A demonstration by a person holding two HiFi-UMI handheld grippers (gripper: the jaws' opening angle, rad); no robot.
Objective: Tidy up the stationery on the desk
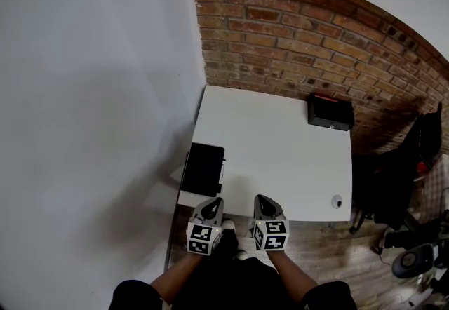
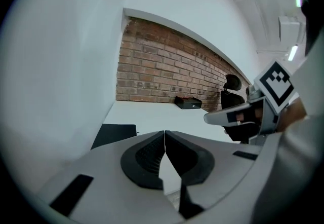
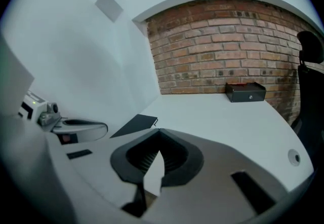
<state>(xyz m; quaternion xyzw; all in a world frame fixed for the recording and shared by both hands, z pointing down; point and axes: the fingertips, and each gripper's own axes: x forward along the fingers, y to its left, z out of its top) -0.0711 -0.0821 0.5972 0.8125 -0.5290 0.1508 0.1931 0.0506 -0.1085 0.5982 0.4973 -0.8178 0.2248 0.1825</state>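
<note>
Two things hug desk (image 1: 280, 154) edges — black pad (image 1: 203, 168) left, black box (image 1: 330, 113) far-right.

A small office corner – exposed brick, white plaster, one desk.

A white worktop (image 1: 280, 151) stands pushed into the angle between a red brick wall (image 1: 309, 28) and a plain white wall (image 1: 105, 91). It has a round cable hole (image 1: 337, 201) near its front corner and carries a flat black pad (image 1: 203, 168) and a low black box (image 1: 330, 113). A black office chair (image 1: 419, 151) stands beside it on a wood-plank floor (image 1: 319, 242).
</note>
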